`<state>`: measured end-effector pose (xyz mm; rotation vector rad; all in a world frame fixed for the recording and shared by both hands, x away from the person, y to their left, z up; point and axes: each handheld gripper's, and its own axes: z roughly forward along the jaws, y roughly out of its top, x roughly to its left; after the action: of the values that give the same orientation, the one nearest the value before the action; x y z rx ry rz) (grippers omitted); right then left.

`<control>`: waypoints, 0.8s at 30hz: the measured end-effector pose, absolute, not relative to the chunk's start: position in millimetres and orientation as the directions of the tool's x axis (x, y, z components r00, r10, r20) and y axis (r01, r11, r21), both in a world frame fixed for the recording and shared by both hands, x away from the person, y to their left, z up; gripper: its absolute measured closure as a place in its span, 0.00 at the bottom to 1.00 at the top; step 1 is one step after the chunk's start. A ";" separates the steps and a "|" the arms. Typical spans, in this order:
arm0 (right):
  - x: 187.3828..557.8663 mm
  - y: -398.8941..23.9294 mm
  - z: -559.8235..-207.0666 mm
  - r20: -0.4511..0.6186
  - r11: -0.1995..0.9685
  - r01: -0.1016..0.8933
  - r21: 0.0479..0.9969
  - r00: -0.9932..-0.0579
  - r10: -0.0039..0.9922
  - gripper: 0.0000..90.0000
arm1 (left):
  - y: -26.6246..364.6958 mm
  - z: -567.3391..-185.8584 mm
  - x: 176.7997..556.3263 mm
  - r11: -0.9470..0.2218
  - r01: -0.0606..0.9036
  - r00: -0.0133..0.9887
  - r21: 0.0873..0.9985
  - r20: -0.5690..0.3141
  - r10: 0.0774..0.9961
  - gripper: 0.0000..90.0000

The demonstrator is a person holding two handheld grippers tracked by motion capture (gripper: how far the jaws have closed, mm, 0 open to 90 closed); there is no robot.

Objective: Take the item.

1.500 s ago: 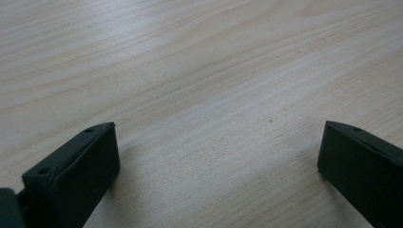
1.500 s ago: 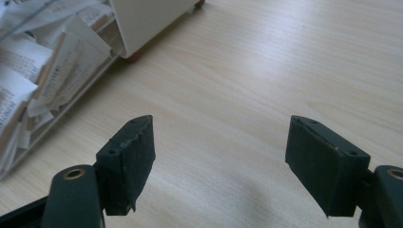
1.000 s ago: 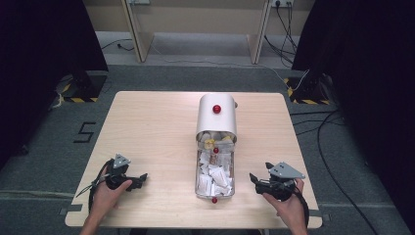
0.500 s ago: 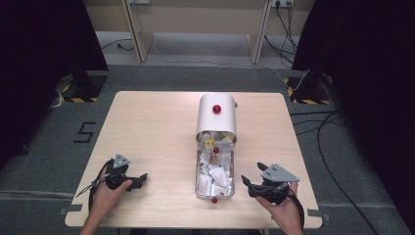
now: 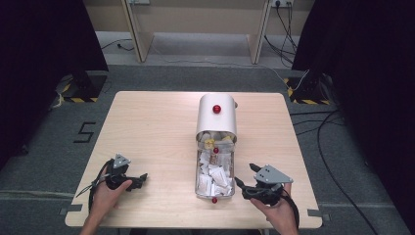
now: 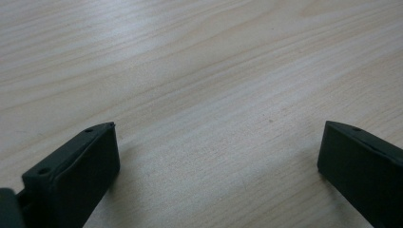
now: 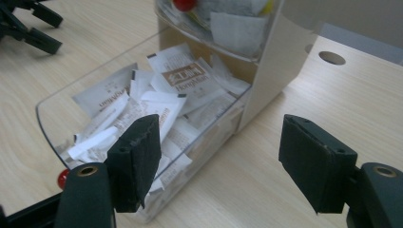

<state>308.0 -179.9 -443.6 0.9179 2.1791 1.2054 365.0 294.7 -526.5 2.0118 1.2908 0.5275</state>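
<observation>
The white cover (image 5: 216, 116) is hiding the far packets (image 5: 214, 172); print on most is blurring; the frame is cropping the left gripper (image 6: 214, 156) jaws.

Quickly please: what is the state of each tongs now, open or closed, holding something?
Left tongs: open, holding nothing, above bare table.
Right tongs: open, holding nothing, beside the clear drawer of packets.

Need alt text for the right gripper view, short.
Open right gripper, black jaws wide apart, faces a clear drawer pulled out of a cream box and heaped with white sachets. Wooden table below; left gripper at top left.
</observation>
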 end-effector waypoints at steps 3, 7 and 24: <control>307.0 -176.1 -442.0 -0.088 0.388 0.310 0.868 -0.673 0.735 0.35 | 294.7 -526.5 365.0 -0.277 0.629 0.426 0.726 -0.024 0.904 0.00; 305.7 -170.3 -443.1 -0.077 0.386 0.305 0.871 -0.691 0.719 0.35 | 294.7 -526.5 365.0 -0.277 0.629 0.426 0.727 -0.024 0.904 0.00; 306.9 -149.2 -451.1 -0.059 0.406 0.300 0.863 -0.738 0.672 0.37 | 294.7 -526.5 365.0 -0.277 0.629 0.426 0.726 -0.024 0.904 0.00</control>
<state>306.9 -149.2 -451.1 0.8341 2.2684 1.2713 365.0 294.7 -526.5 2.0121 1.2907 0.5275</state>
